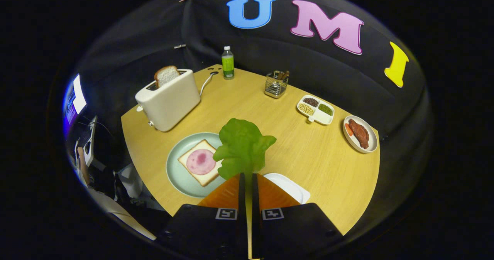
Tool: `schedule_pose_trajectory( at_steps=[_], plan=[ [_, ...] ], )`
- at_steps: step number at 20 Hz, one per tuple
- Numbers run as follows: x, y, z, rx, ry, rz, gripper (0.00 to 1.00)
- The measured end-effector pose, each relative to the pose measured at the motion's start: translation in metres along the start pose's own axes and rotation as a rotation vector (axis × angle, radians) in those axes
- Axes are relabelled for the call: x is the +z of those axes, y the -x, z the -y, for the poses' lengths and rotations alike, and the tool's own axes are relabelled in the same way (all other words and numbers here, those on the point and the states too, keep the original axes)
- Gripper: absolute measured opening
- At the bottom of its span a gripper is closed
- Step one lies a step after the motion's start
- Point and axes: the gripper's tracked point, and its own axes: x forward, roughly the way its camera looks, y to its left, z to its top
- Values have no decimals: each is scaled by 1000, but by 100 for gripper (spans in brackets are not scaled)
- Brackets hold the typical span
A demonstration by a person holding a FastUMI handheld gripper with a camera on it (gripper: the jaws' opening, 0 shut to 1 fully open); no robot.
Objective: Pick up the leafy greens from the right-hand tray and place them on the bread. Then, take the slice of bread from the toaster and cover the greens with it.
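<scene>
While the gripper (247,174) sits above the wooden table (308,152), its two fingers are drawn nearly together & clench the stem end of the leafy greens (243,148); both fingers press on it, only a thin gap between. Greens stand up just ahead of the fingertips, lifted off the table, overlapping the right rim of the pale green plate (179,177). On that plate, left of the fingers: bread (200,163) w/ a round pink slice of ham (200,161) on top, no greens on it yet. White tray (291,186) lies just right of the fingers, partly hidden behind them. Beyond the plate, far left: white toaster (168,103) w/ a slice of bread (166,75) poking out of the slot. Further back: bottle (227,63), wire basket (276,84), divided dish (315,109) w/ beans, plate of meat (360,133) at far right.
</scene>
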Motion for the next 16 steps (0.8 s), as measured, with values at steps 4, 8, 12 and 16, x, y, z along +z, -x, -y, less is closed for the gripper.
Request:
schedule_pose_trajectory(
  at_steps=[4,8,12,16],
  plan=[
    [26,-7,-37,55,17,14,9],
    [33,-24,-70,106,37,-19,9],
    [28,-43,-94,136,70,-69,9],
    [24,-66,-99,108,90,-104,23]
  ],
)
